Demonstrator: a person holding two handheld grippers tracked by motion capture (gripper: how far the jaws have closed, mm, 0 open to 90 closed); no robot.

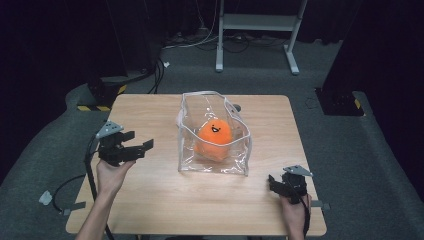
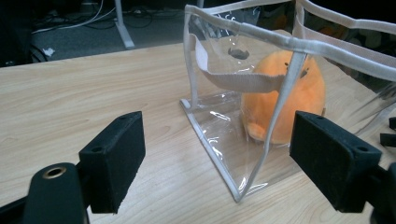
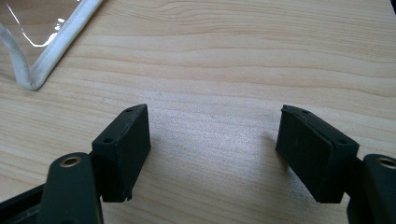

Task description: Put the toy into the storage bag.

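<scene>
A clear plastic bag (image 1: 214,135) with white trim stands open in the middle of the wooden table (image 1: 150,200). Inside it sits an orange plush toy (image 1: 215,136) with a small smiling face. My left gripper (image 1: 136,142) hovers left of the bag, open, jaws pointing at it with nothing between them. In the left gripper view the bag (image 2: 243,121) and the plush toy (image 2: 292,100) lie just ahead of the open gripper (image 2: 224,163). My right gripper (image 1: 274,183) rests low near the table's front right corner, open and empty. The right gripper view shows that gripper (image 3: 212,154) over bare wood, with the bag's corner (image 3: 32,70) at upper left.
A white metal stand (image 1: 257,30) and cables lie on the grey floor beyond the table. Dark equipment bases with yellow-black tape (image 1: 97,100) sit at the far left and far right. Bare wood surrounds the bag on all sides.
</scene>
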